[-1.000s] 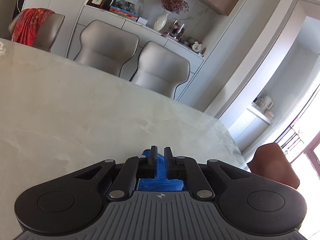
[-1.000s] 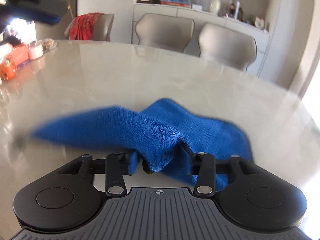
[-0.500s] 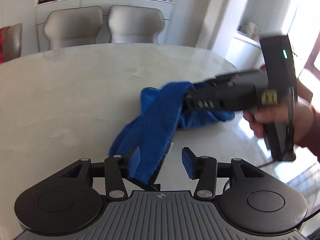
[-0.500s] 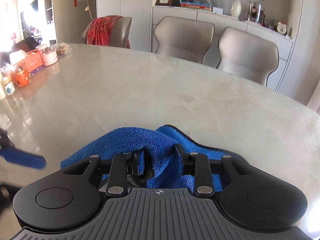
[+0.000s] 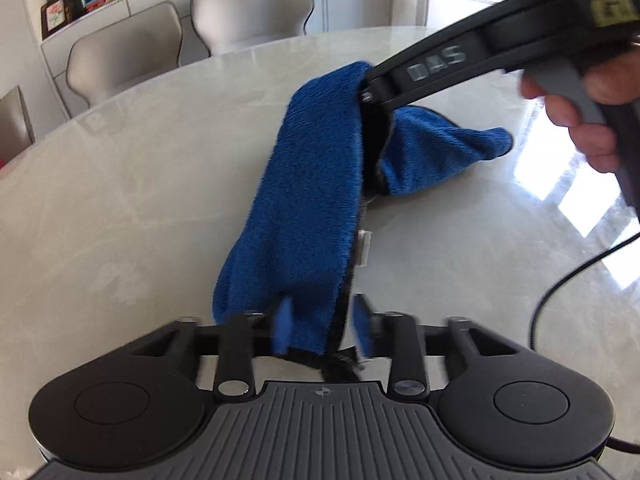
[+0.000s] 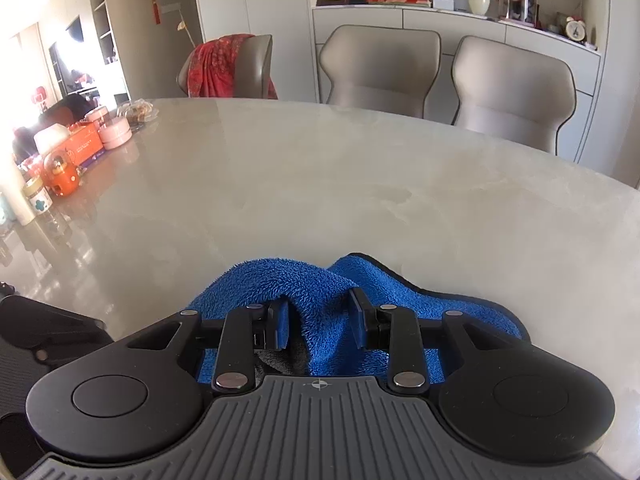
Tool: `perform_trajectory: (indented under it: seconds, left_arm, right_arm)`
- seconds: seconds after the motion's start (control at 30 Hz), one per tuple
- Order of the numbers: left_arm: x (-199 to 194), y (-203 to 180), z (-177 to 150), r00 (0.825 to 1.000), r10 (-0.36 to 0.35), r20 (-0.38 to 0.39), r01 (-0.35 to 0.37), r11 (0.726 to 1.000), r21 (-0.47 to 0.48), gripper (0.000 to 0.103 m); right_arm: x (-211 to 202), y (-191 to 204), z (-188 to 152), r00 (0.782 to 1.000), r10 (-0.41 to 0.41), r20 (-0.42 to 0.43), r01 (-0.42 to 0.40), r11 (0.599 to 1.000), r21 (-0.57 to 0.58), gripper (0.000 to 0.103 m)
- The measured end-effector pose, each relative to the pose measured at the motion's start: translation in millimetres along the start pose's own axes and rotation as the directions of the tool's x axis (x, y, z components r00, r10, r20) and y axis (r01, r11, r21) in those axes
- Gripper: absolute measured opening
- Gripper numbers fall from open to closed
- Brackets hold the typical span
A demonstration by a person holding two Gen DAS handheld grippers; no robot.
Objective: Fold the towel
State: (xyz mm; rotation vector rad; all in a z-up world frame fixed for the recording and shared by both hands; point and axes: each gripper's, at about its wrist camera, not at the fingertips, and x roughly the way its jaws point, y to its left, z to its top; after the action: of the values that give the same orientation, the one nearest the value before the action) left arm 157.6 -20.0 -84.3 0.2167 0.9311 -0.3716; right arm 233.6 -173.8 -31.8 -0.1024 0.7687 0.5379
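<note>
The left tool (image 5: 320,326) has just been closing on the near end of the blue towel (image 5: 304,200), which lies between its jaws; a gap still shows beside one pad. The right tool (image 6: 318,326) is clamped on the far end. The towel hangs bunched between them, over the worktop (image 5: 120,200). I judge that no fold is made yet; spreading and folding remain.

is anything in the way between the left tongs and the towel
Nothing visible is. The blue towel already lies between the left tongs, whose jaws have just been closing, and the right tongs hold its other end up.
</note>
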Motion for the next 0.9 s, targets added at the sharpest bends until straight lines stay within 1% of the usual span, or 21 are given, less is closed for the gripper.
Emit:
perform_trajectory:
  seconds: [0.07,0.13,0.23,0.3,0.33,0.43,0.5,0.57,0.67,0.77,0.9]
  left_arm:
    - [-2.2,9.7,2.2,1.0,0.013,0.008,-0.012,0.999,-0.037,0.006]
    - [-15.6,27.5,8.7,0.997,0.041,0.069,-0.034,0.994,-0.104,0.005]
    - [-36.0,52.1,24.5,0.985,0.072,0.157,-0.043,0.983,-0.181,0.005]
    - [-42.6,61.3,34.5,0.977,0.102,0.188,-0.068,0.981,-0.183,0.005]
    - [-44.2,64.2,37.8,0.974,0.102,0.201,-0.066,0.981,-0.181,0.005]
    - [-42.6,66.0,47.7,0.971,0.106,0.212,-0.069,0.982,-0.175,0.005]
    - [-40.5,64.1,54.0,0.969,0.115,0.217,-0.08,0.983,-0.163,0.005]
    - [-37.0,63.8,60.7,0.968,0.115,0.223,-0.079,0.983,-0.166,0.005]
    - [-40.0,63.1,68.2,0.963,0.12,0.243,-0.08,0.983,-0.168,0.005]
    - [-47.6,65.8,78.3,0.955,0.126,0.269,-0.078,0.98,-0.181,0.005]
    - [-58.0,71.1,90.3,0.945,0.124,0.302,-0.067,0.979,-0.195,0.005]
  right_arm:
    - [-1.4,-0.5,-3.9,1.0,-0.006,-0.001,0.006,1.0,-0.019,0.031]
    - [-3.6,-4.2,-12.0,0.998,-0.052,-0.018,0.051,0.997,-0.051,0.032]
    - [-5.8,-11.3,-21.0,0.996,-0.081,-0.031,0.079,0.996,-0.052,0.036]
    - [-8.7,-16.2,-29.1,0.993,-0.108,-0.036,0.107,0.994,-0.028,0.037]
    - [-9.8,-16.9,-32.2,0.992,-0.117,-0.037,0.116,0.993,-0.016,0.041]
    - [-12.6,-14.8,-38.7,0.991,-0.126,-0.035,0.126,0.992,0.005,0.042]
    - [-16.2,-2.8,-45.9,0.987,-0.159,-0.023,0.158,0.987,-0.038,0.042]
    - [-19.9,4.0,-51.2,0.983,-0.183,-0.01,0.182,0.982,-0.056,0.042]
    - [-26.3,16.1,-63.1,0.987,-0.164,-0.008,0.163,0.985,-0.055,0.042]
    - [-27.1,30.5,-76.7,0.986,-0.166,-0.036,0.164,0.985,-0.049,0.042]
    - [-23.9,41.9,-87.2,0.994,-0.083,-0.073,0.082,0.997,-0.014,0.042]
